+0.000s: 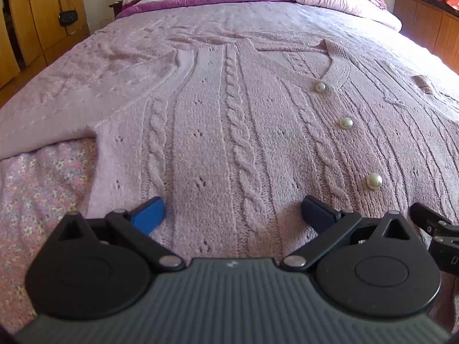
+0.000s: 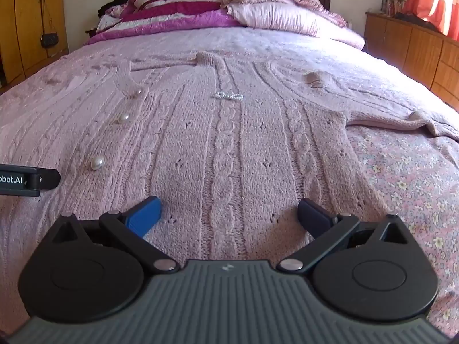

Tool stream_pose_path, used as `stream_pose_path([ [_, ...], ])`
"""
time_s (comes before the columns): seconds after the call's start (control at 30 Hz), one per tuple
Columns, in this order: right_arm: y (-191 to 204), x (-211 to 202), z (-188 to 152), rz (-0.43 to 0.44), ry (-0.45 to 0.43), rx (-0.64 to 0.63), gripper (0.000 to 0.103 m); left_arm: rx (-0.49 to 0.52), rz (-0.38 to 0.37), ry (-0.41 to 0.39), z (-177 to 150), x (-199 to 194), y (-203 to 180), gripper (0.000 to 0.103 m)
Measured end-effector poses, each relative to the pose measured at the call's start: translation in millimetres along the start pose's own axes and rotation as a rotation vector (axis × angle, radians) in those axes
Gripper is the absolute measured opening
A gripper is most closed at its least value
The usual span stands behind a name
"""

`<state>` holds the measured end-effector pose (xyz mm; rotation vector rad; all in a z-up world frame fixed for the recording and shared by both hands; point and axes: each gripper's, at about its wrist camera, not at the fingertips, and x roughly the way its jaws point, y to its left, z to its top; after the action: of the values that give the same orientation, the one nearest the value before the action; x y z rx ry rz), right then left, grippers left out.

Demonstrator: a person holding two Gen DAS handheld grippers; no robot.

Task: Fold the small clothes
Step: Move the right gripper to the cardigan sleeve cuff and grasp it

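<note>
A pink cable-knit cardigan (image 1: 229, 132) with pearl buttons (image 1: 345, 123) lies flat, front up, on the bed; it also shows in the right wrist view (image 2: 229, 149). My left gripper (image 1: 232, 215) is open and empty, its blue fingers resting low over the cardigan's hem on the left half. My right gripper (image 2: 228, 215) is open and empty over the hem on the right half. A small sparkly bow (image 2: 228, 96) decorates the chest. Each gripper's edge shows in the other's view.
The bed has a pink blanket (image 1: 100, 66) and a floral sheet (image 2: 407, 177) at the near edge. Pillows and a magenta quilt (image 2: 178, 20) pile at the headboard. Wooden wardrobe (image 1: 34, 14) stands left, wooden cabinets (image 2: 416, 48) right.
</note>
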<state>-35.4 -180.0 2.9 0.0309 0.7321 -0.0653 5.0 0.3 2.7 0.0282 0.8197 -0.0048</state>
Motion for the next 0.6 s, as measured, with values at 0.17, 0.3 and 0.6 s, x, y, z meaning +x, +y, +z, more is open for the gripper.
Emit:
stream_pose_path([
  [0.17, -9.8, 8.5, 11.9, 0.068, 0.043, 0.012, 0.103, -0.005, -0.004, 0.021, 4.0, 1.0, 1.1, 0.103],
  [0.3, -29.3, -3.8, 17.1, 0.149, 0.063, 0.079, 0.103, -0.021, -0.019, 0.045, 8.5, 0.4, 4.4, 0.103],
  [0.6, -97.4, -10.2, 36.5, 0.235, 0.077, 0.319, 0.103, -0.055, -0.031, 0.074, 15.3, -4.6, 6.0, 0.103],
])
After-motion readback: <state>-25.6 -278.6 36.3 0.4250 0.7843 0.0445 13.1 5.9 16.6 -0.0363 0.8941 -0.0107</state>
